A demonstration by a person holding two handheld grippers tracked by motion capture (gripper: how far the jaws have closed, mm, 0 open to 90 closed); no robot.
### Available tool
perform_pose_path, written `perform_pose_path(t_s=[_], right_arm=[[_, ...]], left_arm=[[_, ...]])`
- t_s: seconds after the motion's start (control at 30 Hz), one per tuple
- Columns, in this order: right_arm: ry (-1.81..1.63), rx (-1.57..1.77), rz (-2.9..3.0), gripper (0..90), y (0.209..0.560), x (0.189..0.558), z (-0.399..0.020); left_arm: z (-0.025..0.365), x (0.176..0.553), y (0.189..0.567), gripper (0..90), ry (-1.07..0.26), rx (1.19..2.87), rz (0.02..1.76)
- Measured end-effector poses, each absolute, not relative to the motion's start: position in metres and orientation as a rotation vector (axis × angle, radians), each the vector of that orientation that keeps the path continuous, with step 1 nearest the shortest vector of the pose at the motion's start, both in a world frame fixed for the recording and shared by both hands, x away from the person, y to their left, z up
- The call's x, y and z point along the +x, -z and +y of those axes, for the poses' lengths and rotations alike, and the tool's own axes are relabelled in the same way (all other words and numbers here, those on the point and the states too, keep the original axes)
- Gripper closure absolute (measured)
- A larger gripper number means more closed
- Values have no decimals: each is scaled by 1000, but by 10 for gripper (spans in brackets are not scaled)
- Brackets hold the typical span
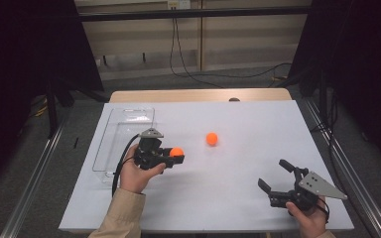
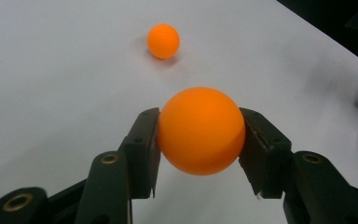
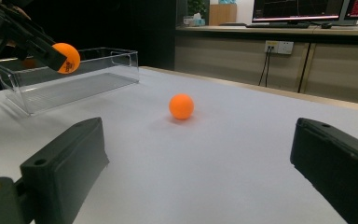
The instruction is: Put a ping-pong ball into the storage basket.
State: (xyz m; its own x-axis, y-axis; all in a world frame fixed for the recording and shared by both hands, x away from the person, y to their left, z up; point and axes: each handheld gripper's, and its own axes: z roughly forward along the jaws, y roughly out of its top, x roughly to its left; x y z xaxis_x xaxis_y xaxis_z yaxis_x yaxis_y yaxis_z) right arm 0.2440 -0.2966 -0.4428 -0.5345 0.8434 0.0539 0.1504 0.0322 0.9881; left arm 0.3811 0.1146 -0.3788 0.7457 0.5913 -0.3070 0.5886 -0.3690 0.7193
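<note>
My left gripper (image 1: pixel 177 156) is shut on an orange ball (image 2: pixel 200 130), held just above the white table beside the clear box. Both black pads (image 2: pixel 145 149) press on the ball's sides. The same held ball (image 3: pixel 66 58) appears in the right gripper view in front of the clear plastic box (image 3: pixel 70 77). A second orange ball (image 1: pixel 212 139) lies loose on the white sheet near the table's middle, seen also in the left gripper view (image 2: pixel 163 41) and the right gripper view (image 3: pixel 182 106). My right gripper (image 1: pixel 275 174) rests low at the front right, jaws wide open with nothing between them.
The clear box (image 1: pixel 124 141) lies along the left side of the white sheet (image 1: pixel 248 193), with nothing visible in it. A wooden table edge (image 1: pixel 198 95) runs behind the sheet. Dark curtains and metal frame rails flank the table. Cables trail on the floor behind.
</note>
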Motion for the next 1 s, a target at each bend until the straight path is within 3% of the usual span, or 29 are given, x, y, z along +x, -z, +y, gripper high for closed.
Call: perform_pose_path(t_s=[1.0], right_arm=[[-1547, 1007, 1743, 29, 444, 244, -297]], left_arm=[[127, 386, 372, 513, -29, 2032, 923]])
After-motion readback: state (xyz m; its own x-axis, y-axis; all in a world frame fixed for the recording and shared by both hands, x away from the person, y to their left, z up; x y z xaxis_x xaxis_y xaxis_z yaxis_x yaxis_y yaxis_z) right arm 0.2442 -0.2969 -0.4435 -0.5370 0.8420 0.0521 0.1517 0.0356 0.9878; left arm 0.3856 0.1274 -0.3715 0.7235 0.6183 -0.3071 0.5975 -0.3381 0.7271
